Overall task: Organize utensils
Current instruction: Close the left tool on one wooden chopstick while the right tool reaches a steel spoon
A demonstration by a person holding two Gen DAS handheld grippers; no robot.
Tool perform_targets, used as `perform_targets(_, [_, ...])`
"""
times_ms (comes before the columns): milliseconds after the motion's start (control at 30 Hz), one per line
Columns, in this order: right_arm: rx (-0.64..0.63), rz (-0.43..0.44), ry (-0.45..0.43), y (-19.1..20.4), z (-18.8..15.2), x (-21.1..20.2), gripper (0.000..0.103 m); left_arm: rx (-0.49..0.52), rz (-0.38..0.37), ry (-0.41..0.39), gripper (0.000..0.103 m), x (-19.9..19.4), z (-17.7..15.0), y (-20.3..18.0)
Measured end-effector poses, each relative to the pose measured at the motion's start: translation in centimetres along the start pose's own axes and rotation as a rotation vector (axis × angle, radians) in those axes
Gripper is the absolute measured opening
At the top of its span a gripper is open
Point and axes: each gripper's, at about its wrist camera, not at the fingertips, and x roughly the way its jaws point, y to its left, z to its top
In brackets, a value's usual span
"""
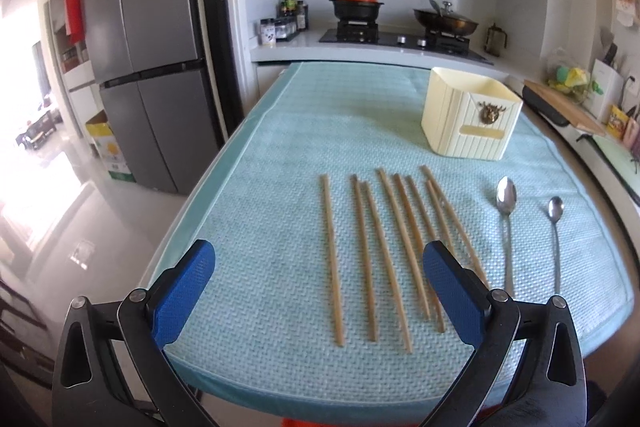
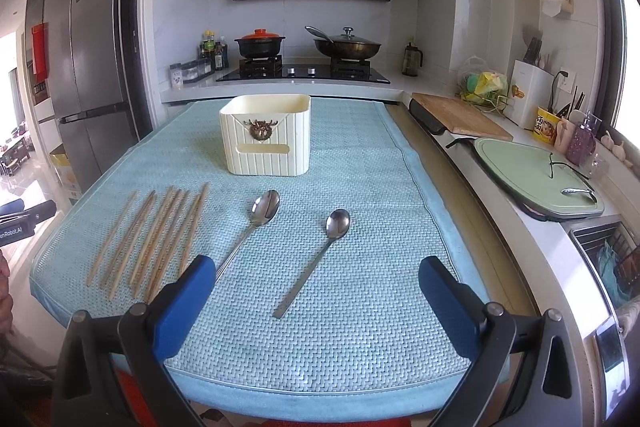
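Here, in the left wrist view, the left gripper [image 1: 318, 293] hovers with fingers wide, holding nothing; the chopsticks [image 1: 384, 251] lie at 12 o'clock, the cream holder [image 1: 472, 115] at 1; in the right wrist view, the right gripper [image 2: 316, 301] gapes wide and empty, two spoons [image 2: 256, 223] at 12 o'clock on the blue mat [image 2: 360, 327].

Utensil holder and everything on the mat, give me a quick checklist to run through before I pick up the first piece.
1. Left gripper open, holding nothing: ok.
2. Right gripper open, holding nothing: ok.
3. Cream utensil holder upright, top open: ok.
4. Holder's inside free of contents: cannot tell, only the far inner wall shows.
5. Chopsticks separated for single picks: not ok, the right-hand ones overlap.
6. Larger spoon and smaller spoon apart, bowls toward the holder: ok.
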Motion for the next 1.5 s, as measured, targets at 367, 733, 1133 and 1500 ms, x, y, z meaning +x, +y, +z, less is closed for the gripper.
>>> perform_targets(367, [0.061, -0.025, 0.092, -1.3, 0.0, 5.1, 0.103, 0.04, 0.013, 0.115, 0.103, 6.7, 0.5, 0.2])
perform_targets(733, [0.157, -0.031, 0.226, -1.7, -0.8, 16.6, 0.102, 0.073, 0.028, 0.241, 0.103, 14.0, 1.4, 0.9])
perform_targets(1133, [0.139, -0.099, 0.333, -0.4, 0.0, 22.5, 0.076, 0.091, 0.02, 0.322, 0.103, 18.7, 2.2, 1.1])
perform_targets(1500, [0.15, -0.099, 0.31, -1.4, 1.2, 23.7, 0.035, 0.078, -0.099, 0.409, 0.056, 19.5, 4.3, 0.2])
